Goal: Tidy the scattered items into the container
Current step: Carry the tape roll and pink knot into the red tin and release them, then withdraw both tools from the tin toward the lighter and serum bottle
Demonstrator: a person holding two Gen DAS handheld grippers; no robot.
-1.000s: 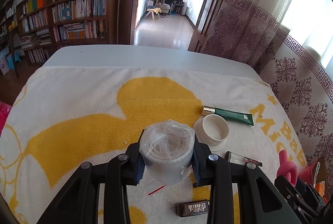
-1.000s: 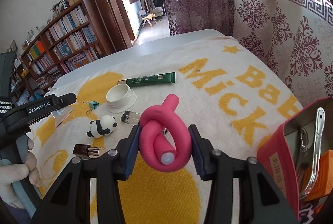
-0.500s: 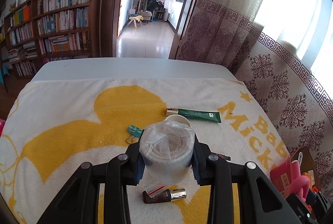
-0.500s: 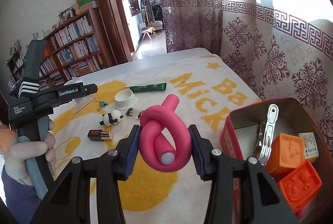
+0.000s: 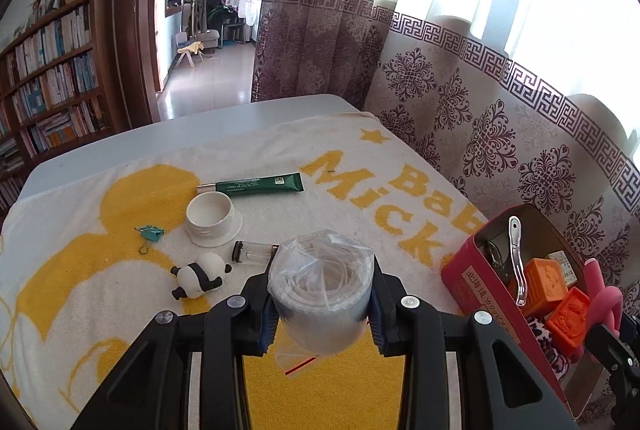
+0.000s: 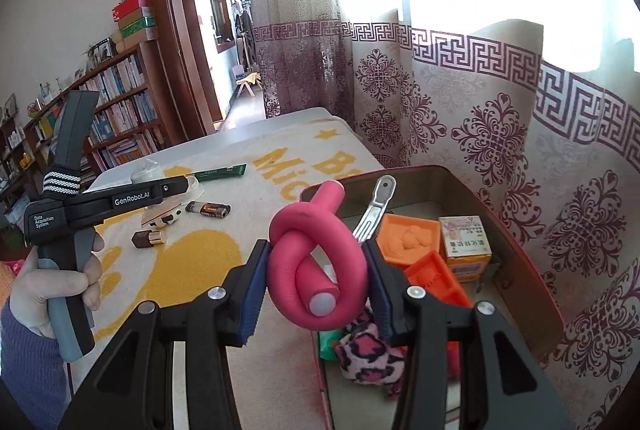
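Note:
My left gripper [image 5: 322, 300] is shut on a clear plastic bag of coiled white cord [image 5: 322, 290], held above the towel left of the red tin box [image 5: 476, 282]. My right gripper [image 6: 316, 270] is shut on a knotted pink foam roller [image 6: 320, 246] and hangs over the open red tin box [image 6: 516, 230]. Inside the box lie orange blocks [image 6: 408, 238], a small carton [image 6: 466, 244], a metal tool [image 6: 374, 208] and a pink leopard-print cloth [image 6: 366, 354]. A green tube [image 5: 256, 184], white lid [image 5: 212, 216], panda figure [image 5: 198, 276], glass vial [image 5: 254, 252] and teal binder clip [image 5: 150, 234] lie on the towel.
A white and yellow towel [image 5: 100, 258] covers the table. A brown lipstick [image 6: 150, 239] and a small dark vial [image 6: 208, 209] lie near the left gripper, which a hand [image 6: 52, 286] holds. A patterned curtain [image 6: 500, 134] hangs close behind the box; bookshelves [image 5: 44, 86] stand at the far left.
Both grippers swung right and rose a little with their loads. The red box has come into the left view, and the pink roller now hangs over the box instead of the towel.

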